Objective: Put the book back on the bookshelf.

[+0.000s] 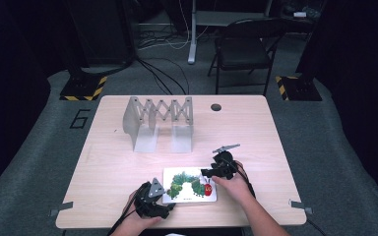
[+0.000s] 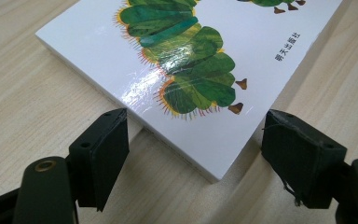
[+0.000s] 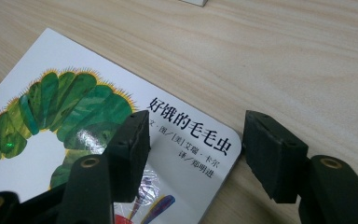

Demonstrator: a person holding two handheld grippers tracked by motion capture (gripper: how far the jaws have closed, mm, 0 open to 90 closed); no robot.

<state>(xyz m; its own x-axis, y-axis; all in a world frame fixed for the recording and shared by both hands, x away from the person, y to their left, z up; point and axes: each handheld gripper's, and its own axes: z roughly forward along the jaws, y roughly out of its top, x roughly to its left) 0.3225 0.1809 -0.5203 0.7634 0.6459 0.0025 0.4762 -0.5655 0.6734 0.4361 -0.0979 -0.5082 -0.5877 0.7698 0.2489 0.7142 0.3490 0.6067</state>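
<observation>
A glossy white board book (image 1: 189,185) with a green caterpillar lies flat; left gripper (image 1: 163,210) at seven o'clock, right gripper (image 1: 207,172) at two, both wide open, gripping nothing.

Grey accordion rack (image 1: 158,123) mid-table; folding chair (image 1: 243,49) behind.

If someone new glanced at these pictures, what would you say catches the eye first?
Most striking is the white picture book with a green caterpillar on its cover, lying flat at the near edge of the light wooden table. The left gripper and the right gripper each stand open at one of its corners. Farther back stands a grey metal expanding book rack.
</observation>
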